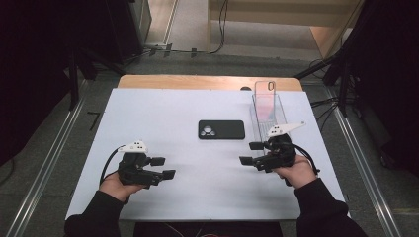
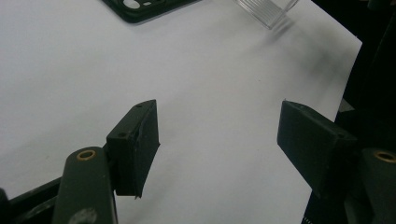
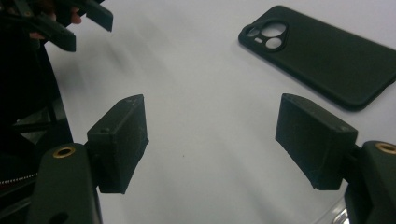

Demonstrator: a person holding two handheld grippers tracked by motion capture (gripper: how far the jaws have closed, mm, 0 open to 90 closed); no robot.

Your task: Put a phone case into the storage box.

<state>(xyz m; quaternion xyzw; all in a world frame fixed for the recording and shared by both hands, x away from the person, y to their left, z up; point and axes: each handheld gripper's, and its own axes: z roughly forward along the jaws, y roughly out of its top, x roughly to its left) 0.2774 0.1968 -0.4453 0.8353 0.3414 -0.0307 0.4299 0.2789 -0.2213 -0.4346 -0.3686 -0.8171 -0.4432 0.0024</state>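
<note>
Black phone case (image 1: 221,129), no legible txt; both hand-held grippers (image 1: 164,167) (image 1: 251,153) wide open, empty.

readable text: none found | black phone case (image 1: 221,130): no brand or lettering made out | clear phone case (image 1: 266,101): no print made out | counter (image 1: 173,113): no label, number or sign made out | gripper bodies: no marking legible

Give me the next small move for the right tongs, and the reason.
Probably ease the right tongs toward the black case. They are open and empty, apart from the case, which lies flat on the white board just ahead of them. The left tongs are open and empty too, farther off.
</note>
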